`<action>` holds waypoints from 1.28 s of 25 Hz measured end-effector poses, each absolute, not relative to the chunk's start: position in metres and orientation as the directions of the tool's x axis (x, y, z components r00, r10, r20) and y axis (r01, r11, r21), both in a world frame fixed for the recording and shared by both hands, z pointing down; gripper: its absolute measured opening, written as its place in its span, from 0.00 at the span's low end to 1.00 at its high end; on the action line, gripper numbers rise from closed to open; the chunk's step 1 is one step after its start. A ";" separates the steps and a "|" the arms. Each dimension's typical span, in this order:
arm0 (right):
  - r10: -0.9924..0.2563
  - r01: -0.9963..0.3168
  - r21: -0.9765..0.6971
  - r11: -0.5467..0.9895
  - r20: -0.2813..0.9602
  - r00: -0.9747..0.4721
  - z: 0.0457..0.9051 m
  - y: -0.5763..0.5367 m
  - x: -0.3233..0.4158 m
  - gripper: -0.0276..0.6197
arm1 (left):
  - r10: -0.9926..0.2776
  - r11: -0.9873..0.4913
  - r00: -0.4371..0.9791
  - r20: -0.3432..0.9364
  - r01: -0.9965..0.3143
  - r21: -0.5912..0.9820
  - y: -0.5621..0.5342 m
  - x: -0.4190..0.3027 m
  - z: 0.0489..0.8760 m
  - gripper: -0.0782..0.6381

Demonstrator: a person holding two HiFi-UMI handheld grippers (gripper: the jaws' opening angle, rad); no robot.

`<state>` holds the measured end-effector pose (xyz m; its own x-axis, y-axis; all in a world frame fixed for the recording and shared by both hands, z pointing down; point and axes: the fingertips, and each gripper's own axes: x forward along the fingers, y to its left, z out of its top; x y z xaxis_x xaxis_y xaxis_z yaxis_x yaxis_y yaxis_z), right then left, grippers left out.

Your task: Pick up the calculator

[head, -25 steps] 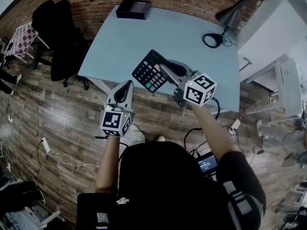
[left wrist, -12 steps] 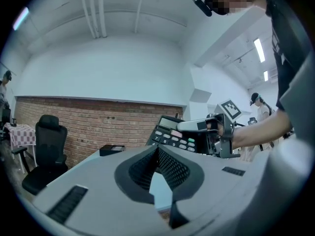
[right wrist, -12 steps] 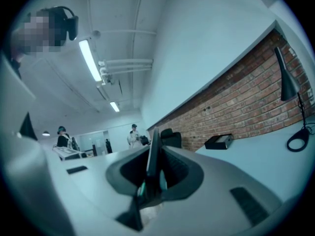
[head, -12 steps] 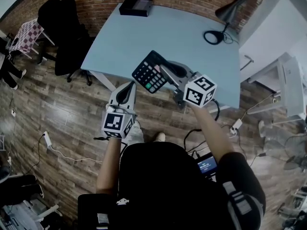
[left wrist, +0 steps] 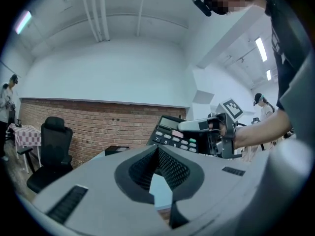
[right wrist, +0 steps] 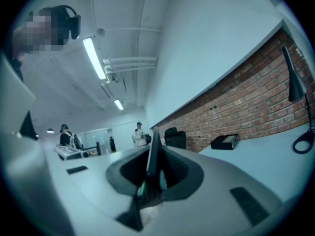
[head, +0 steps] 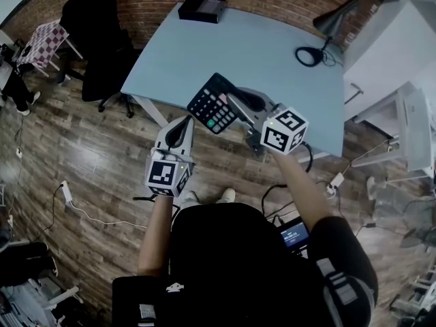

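Observation:
The black calculator [head: 212,103] hangs in the air over the front edge of the pale blue table [head: 238,39], keys up. My right gripper [head: 228,97] is shut on its right side. In the right gripper view the calculator [right wrist: 153,154] shows edge-on between the pads of that gripper [right wrist: 153,181]. My left gripper [head: 184,120] hovers below and left of it over the wooden floor, shut with nothing in it. From the left gripper view the calculator [left wrist: 174,135] appears ahead, beyond the closed tips [left wrist: 158,149].
A black box [head: 202,9] lies at the table's far edge and a desk lamp [head: 327,22] stands at its far right. A black office chair [head: 102,39] stands left of the table. White furniture [head: 409,114] fills the right side. Cables lie on the floor [head: 68,203].
Both grippers and the held calculator have drifted a little back from the table, toward its front left. The grip on the calculator is unchanged.

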<state>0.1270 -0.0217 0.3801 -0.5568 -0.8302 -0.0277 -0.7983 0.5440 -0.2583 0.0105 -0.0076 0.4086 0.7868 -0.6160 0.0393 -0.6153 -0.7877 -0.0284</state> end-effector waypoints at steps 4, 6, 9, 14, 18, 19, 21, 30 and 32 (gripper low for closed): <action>-0.829 -0.801 -0.240 0.548 -0.025 -0.559 0.375 -0.028 0.112 0.15 | -0.616 -0.787 0.787 0.016 -0.616 -0.034 -0.015 -0.001 0.404 0.12; -0.831 -0.805 -0.236 0.545 -0.022 -0.556 0.373 -0.033 0.104 0.15 | -0.613 -0.790 0.790 0.006 -0.612 -0.043 -0.019 -0.009 0.403 0.12; -0.836 -0.810 -0.236 0.536 -0.018 -0.548 0.370 -0.037 0.090 0.15 | -0.603 -0.797 0.798 0.015 -0.602 -0.033 -0.024 -0.021 0.404 0.12; -0.846 -0.820 -0.236 0.522 -0.018 -0.533 0.364 -0.039 0.068 0.15 | -0.586 -0.810 0.810 0.024 -0.585 -0.020 -0.030 -0.041 0.401 0.12; -0.855 -0.831 -0.229 0.508 -0.017 -0.518 0.363 -0.040 0.052 0.15 | -0.577 -0.816 0.816 0.005 -0.577 -0.025 -0.036 -0.057 0.397 0.12; -0.857 -0.833 -0.228 0.504 -0.015 -0.515 0.363 -0.040 0.048 0.15 | -0.575 -0.818 0.818 0.003 -0.575 -0.022 -0.036 -0.061 0.396 0.12; -0.862 -0.838 -0.231 0.495 -0.012 -0.506 0.362 -0.038 0.041 0.15 | -0.572 -0.820 0.820 -0.011 -0.572 -0.024 -0.036 -0.068 0.394 0.12; -0.878 -0.858 -0.214 0.467 -0.001 -0.478 0.363 -0.027 0.014 0.15 | -0.546 -0.837 0.837 -0.031 -0.547 -0.017 -0.031 -0.092 0.393 0.12; -0.881 -0.861 -0.212 0.462 0.001 -0.473 0.362 -0.025 0.009 0.15 | -0.541 -0.841 0.841 -0.034 -0.541 -0.016 -0.031 -0.097 0.393 0.12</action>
<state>0.0086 -0.0253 0.3615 -0.4732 -0.8809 0.0008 -0.8609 0.4623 -0.2123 -0.0970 -0.0306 0.3927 0.8406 -0.5406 -0.0340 -0.5413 -0.8407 -0.0155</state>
